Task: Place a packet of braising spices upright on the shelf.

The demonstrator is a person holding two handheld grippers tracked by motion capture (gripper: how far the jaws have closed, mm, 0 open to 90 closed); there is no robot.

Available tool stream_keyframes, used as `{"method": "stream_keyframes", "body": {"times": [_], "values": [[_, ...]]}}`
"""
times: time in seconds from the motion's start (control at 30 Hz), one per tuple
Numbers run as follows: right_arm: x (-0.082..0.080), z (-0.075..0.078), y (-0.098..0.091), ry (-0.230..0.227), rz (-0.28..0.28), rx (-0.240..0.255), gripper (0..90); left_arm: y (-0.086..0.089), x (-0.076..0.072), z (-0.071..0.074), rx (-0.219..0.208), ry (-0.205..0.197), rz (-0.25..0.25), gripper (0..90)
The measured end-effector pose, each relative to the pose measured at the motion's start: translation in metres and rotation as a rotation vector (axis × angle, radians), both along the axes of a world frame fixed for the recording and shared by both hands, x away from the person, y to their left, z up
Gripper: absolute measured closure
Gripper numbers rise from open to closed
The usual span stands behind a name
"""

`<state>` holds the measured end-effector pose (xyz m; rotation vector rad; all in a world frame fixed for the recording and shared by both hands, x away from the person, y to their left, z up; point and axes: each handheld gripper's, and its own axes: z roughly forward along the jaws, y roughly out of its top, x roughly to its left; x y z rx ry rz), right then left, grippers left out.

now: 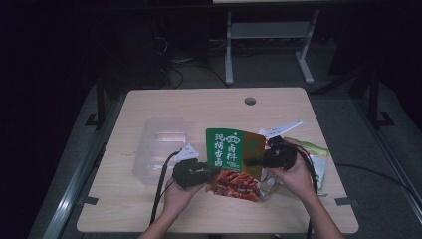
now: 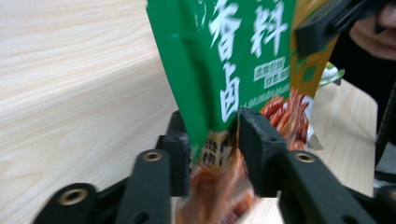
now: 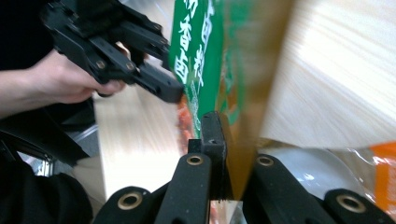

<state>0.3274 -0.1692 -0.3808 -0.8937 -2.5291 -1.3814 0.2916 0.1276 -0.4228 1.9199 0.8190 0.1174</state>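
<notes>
right gripper [image 1: 251, 160] clamped on the green seasoning packet [image 1: 232, 149]'s right edge, holding it upright mid-table. left gripper [image 1: 211, 172] jaws parted around its lower edge, not pressing. clear plastic tray [image 1: 158, 144] just left; far table [image 1: 209, 102] half open.

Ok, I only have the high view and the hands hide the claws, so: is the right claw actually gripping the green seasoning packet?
Observer: Yes. In the right gripper view the right claw is shut on the brown-gold edge of the green seasoning packet.
Operator: And the left claw?
Observer: In the left gripper view the left claw has the packet's lower part, near the red food photo, between its pads. The pads stand somewhat apart, and I cannot tell whether they press on it.
</notes>
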Motion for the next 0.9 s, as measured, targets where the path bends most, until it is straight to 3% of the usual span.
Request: {"method": "stream_keyframes", "body": {"times": [0.2,0.3,0.4,0.47,0.6,0.9], "values": [[-0.016,0.017,0.006,-0.074,0.010,-0.008,90.0,0.004,-0.011,0.005,0.032,-0.027,0.004,52.9],[-0.019,0.022,0.007,-0.091,0.012,-0.011,90.0,0.006,-0.015,0.003,0.027,-0.025,0.008,50.5],[-0.020,0.028,0.006,-0.107,0.009,-0.013,90.0,0.007,-0.021,0.004,0.034,-0.022,0.003,42.6],[-0.020,0.032,0.004,-0.111,-0.001,-0.003,90.0,0.006,-0.025,0.005,0.066,-0.047,-0.001,40.6],[-0.018,0.041,0.002,-0.114,-0.017,0.008,90.0,0.008,-0.031,0.006,0.089,-0.059,0.000,37.5],[-0.012,0.052,0.007,-0.132,-0.035,0.005,90.0,0.008,-0.040,0.000,0.107,-0.087,-0.032,36.4]]}}
